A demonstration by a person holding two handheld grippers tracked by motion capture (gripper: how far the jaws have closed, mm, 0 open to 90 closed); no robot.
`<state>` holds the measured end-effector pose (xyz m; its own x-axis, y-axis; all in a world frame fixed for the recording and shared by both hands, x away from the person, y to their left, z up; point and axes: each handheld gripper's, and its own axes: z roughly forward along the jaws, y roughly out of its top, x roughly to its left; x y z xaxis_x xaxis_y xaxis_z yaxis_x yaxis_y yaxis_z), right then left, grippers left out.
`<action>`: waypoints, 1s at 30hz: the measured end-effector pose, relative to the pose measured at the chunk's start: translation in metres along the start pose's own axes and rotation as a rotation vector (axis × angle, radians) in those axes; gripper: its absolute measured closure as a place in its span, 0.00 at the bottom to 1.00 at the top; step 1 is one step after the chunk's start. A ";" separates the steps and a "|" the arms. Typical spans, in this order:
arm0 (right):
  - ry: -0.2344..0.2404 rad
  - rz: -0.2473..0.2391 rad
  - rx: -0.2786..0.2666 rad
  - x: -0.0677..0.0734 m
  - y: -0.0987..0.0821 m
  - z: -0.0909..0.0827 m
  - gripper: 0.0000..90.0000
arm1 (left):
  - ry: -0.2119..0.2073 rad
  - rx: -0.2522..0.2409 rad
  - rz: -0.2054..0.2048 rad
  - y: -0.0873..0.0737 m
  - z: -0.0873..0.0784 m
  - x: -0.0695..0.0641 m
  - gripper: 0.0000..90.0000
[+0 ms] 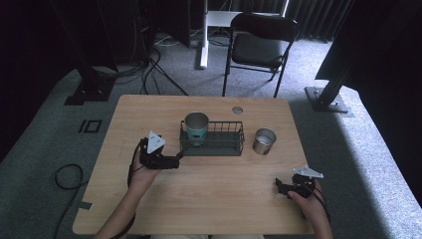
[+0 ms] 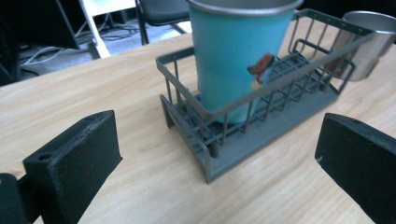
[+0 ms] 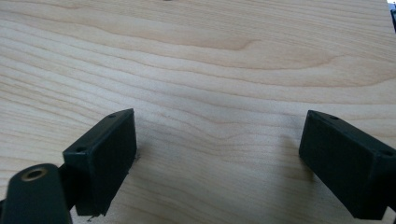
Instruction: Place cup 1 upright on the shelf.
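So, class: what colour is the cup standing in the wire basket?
Teal cup with a metal rim; clearest in the left gripper view.

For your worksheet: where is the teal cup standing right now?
In the high view the teal cup stands upright in the left end of the wire basket at mid-table, just ahead of the left gripper.

The light wooden surface [image 1: 209, 194], with rounded corners and a small round grommet [image 1: 237, 110] near its far edge, carries a dark wire basket [image 1: 226, 142] at its middle and, just beside the basket's right end but apart from it, a bare steel cup [image 1: 263, 141].
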<state>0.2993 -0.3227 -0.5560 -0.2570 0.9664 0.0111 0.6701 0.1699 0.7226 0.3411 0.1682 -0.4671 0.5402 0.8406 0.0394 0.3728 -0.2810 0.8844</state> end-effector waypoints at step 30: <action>0.000 -0.004 0.000 0.000 0.000 0.000 0.12 | -0.005 0.061 -0.014 -0.065 -0.032 0.016 0.01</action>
<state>0.2993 -0.3229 -0.5560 -0.2591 0.9658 0.0081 0.6689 0.1734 0.7228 0.3016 0.2146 -0.5089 0.5383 0.8424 0.0252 0.4255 -0.2974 0.8547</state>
